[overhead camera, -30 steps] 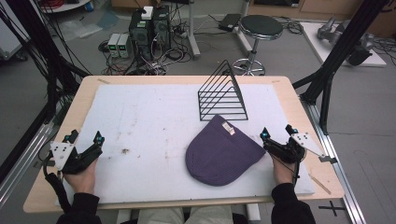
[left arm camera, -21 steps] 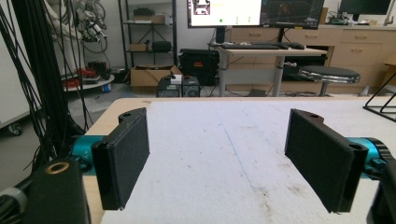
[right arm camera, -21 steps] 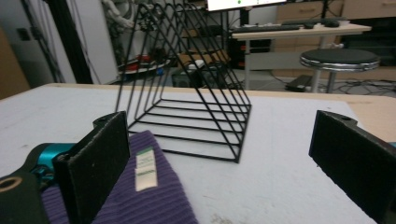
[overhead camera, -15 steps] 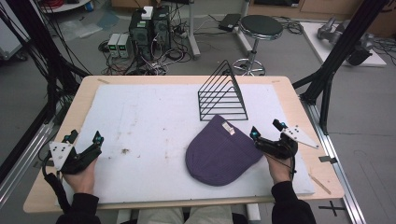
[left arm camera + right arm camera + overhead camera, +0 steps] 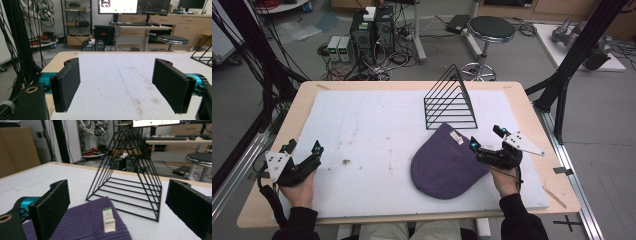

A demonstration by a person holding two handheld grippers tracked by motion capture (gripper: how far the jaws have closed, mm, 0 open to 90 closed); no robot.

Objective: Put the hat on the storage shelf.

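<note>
Centrally, purple beanie (image 5: 447,162) lies flat on white mat (image 5: 362,130), just before wire rack (image 5: 451,102). Right gripper (image 5: 486,142) at beanie's right edge — jaws wide, empty. Left gripper (image 5: 304,150) well apart, also wide.

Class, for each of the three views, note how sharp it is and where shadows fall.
High view: even light, soft detail, faint shadow beside the hat. Left gripper view: table crisp, background softer. Right gripper view: rack sharp, hat label's print unreadable.
</note>
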